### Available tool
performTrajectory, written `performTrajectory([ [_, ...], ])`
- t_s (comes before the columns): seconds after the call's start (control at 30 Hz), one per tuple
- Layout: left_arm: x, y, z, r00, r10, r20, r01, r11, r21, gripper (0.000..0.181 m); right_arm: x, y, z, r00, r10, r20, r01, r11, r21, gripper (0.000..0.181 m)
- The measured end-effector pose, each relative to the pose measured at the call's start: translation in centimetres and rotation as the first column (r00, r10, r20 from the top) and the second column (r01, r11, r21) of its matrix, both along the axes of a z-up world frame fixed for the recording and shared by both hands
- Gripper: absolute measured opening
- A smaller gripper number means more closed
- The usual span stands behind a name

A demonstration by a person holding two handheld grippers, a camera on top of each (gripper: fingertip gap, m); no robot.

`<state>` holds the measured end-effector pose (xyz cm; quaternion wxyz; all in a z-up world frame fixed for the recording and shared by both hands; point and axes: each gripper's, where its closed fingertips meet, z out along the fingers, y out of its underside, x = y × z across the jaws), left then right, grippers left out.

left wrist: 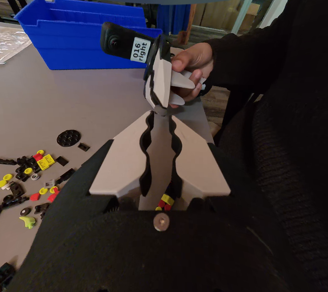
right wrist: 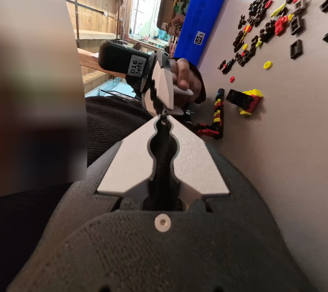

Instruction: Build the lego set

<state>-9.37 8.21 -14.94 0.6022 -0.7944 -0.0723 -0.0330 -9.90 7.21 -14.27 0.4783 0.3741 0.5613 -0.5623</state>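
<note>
The left gripper (left wrist: 160, 115) and the right gripper (right wrist: 164, 117) meet tip to tip above the near edge of the worktop (left wrist: 79, 99). A small grey piece (left wrist: 161, 111) sits between both pairs of tips; each pair of fingers is closed to a narrow gap on it, though the exact contact is hard to see. Loose black, yellow and red bricks (left wrist: 32, 173) are spread on the worktop to the left, with a black round plate (left wrist: 68, 138) beside them. A half-built black, red and yellow model (right wrist: 245, 101) lies near the person's hand (right wrist: 184, 79). A blue bin (left wrist: 79, 38) stands behind, well apart from the bricks
</note>
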Motion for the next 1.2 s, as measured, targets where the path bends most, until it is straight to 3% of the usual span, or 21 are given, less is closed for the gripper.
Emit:
performTrajectory([
  [0.1,-0.1,-0.1,0.0,1.000,0.005,0.002,-0.005,1.000,-0.001,0.009,0.0,0.0,0.0,1.000,0.005,0.015,-0.005,1.000,-0.005,0.002],
  [0.83,-0.1,0.1,-0.2,1.000,0.007,0.000,-0.007,1.000,-0.011,0.013,0.1,0.0,-0.5,0.998,0.011,0.060,-0.011,1.000,0.001,0.002],
  [0.97,-0.5,0.1,-0.7,1.000,0.028,0.007,-0.028,0.999,-0.035,0.012,-0.5,0.6,-0.3,0.999,-0.010,0.047,0.011,1.000,-0.010,0.015],
  [1.03,-0.8,0.0,-1.1,0.999,0.043,0.020,-0.042,0.998,-0.054,0.012,-1.1,1.1,0.2,0.999,-0.043,-0.018,0.043,0.999,-0.013,0.017],
  [1.1,-1.2,-0.1,-1.5,0.997,0.058,0.055,-0.054,0.996,-0.070,0.012,-1.7,1.6,0.6,0.981,-0.083,-0.173,0.088,0.996,0.025,0.016],
  [1.17,-1.4,-0.2,-2.0,0.991,0.066,0.115,-0.056,0.995,-0.088,0.012,-2.4,2.0,0.3,0.906,-0.097,-0.412,0.163,0.978,0.128,0.017],
  [1.2,-1.5,-0.3,-2.3,0.986,0.065,0.152,-0.050,0.994,-0.101,0.012,-2.7,2.2,0.0,0.832,-0.080,-0.548,0.212,0.961,0.180,0.017],
])
